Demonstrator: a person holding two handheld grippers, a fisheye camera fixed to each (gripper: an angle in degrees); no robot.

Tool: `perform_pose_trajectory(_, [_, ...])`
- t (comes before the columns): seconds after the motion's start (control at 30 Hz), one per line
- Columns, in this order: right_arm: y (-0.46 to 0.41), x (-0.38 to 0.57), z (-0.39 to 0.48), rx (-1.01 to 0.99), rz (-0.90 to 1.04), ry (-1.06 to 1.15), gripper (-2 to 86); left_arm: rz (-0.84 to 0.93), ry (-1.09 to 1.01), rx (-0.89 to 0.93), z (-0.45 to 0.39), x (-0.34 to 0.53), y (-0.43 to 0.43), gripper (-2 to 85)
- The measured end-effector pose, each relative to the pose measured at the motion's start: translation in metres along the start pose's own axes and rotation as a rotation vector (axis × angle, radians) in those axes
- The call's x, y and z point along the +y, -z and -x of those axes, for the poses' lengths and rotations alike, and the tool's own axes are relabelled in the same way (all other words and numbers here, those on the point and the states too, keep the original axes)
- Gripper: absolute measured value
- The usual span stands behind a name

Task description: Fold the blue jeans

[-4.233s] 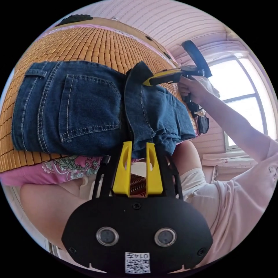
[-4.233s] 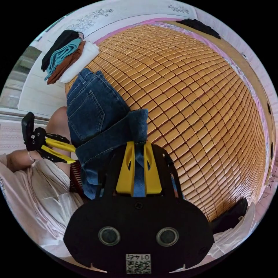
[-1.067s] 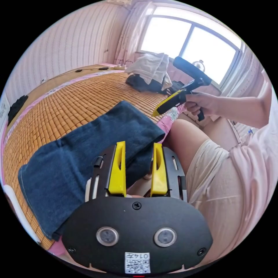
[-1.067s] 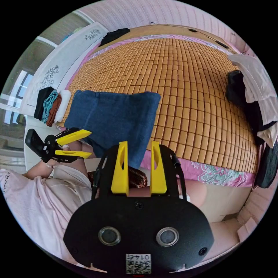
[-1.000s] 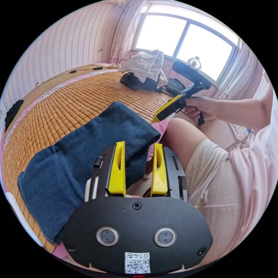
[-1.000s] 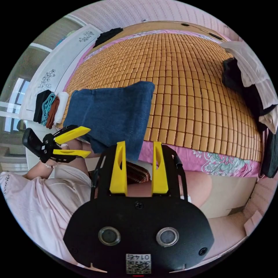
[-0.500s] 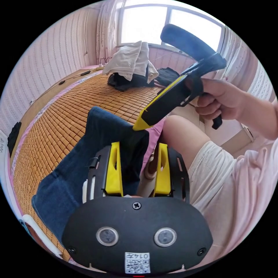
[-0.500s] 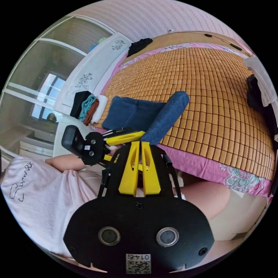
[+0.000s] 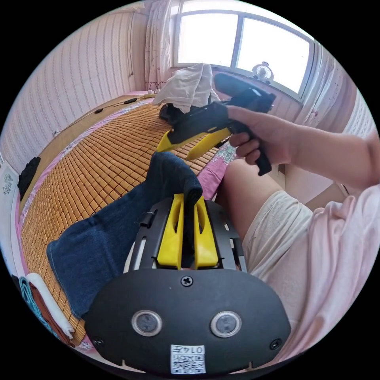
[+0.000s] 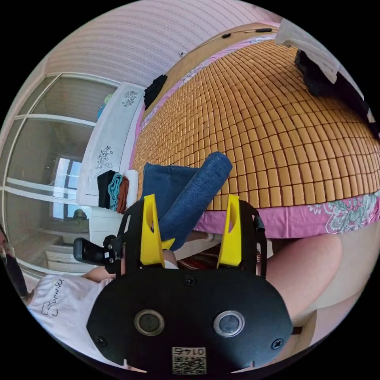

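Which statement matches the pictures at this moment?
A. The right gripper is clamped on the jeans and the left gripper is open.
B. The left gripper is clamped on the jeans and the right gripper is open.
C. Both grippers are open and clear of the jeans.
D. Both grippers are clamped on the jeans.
B: the left gripper has both jaws pressed on the near edge of the folded jeans, while the right gripper has its jaws spread wide apart.

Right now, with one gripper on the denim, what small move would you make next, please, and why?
Probably carry the left gripper, shut on the raised end of the blue jeans, over toward their far end on the bamboo mat. The right gripper hangs open above, so only the left can finish the fold.
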State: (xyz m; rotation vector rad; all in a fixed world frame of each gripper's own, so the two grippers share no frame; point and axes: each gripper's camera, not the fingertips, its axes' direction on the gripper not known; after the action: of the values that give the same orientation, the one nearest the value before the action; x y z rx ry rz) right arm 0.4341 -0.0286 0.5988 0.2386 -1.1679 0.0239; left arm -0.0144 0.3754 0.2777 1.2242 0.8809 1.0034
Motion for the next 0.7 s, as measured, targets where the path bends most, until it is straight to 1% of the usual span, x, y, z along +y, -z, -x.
perform_pose_trajectory(0.03, [-0.002,-0.001,-0.004,-0.014,0.004,-0.016,19.0,0.003,-0.004,0.002,0.0,0.0,0.002,4.0])
perform_pose_trajectory(0.13, [-0.005,-0.006,-0.02,-0.054,0.036,-0.059,10.6,0.016,-0.028,-0.007,0.001,0.002,0.013,4.0])
perform_pose_trajectory(0.17, [0.003,-0.006,-0.024,-0.066,0.018,-0.047,6.7,0.019,-0.037,0.0,0.003,0.001,0.018,4.0])
perform_pose_trajectory(0.23, [0.021,-0.003,-0.028,-0.122,-0.022,-0.018,4.0,-0.012,-0.042,0.015,0.008,-0.003,0.028,4.0])
perform_pose_trajectory(0.3, [0.055,0.002,-0.033,-0.226,-0.099,0.004,3.0,-0.078,-0.048,0.065,0.018,-0.017,0.047,4.0])
perform_pose_trajectory(0.37, [0.084,0.005,-0.031,-0.277,-0.169,0.038,2.6,-0.138,-0.047,0.113,0.027,-0.033,0.061,3.9])
perform_pose_trajectory(0.43, [0.113,0.009,-0.023,-0.284,-0.228,0.085,2.4,-0.203,-0.04,0.172,0.037,-0.051,0.076,4.0])
perform_pose_trajectory(0.5, [0.14,0.009,-0.009,-0.253,-0.263,0.124,2.4,-0.288,0.004,0.27,0.057,-0.068,0.091,4.0])
perform_pose_trajectory(0.63, [0.135,-0.001,0.022,-0.267,-0.229,0.184,3.0,-0.385,0.126,0.351,0.103,-0.066,0.113,4.0])
perform_pose_trajectory(0.7, [0.1,-0.017,0.059,-0.317,-0.149,0.253,3.8,-0.434,0.203,0.352,0.139,-0.043,0.139,4.0])
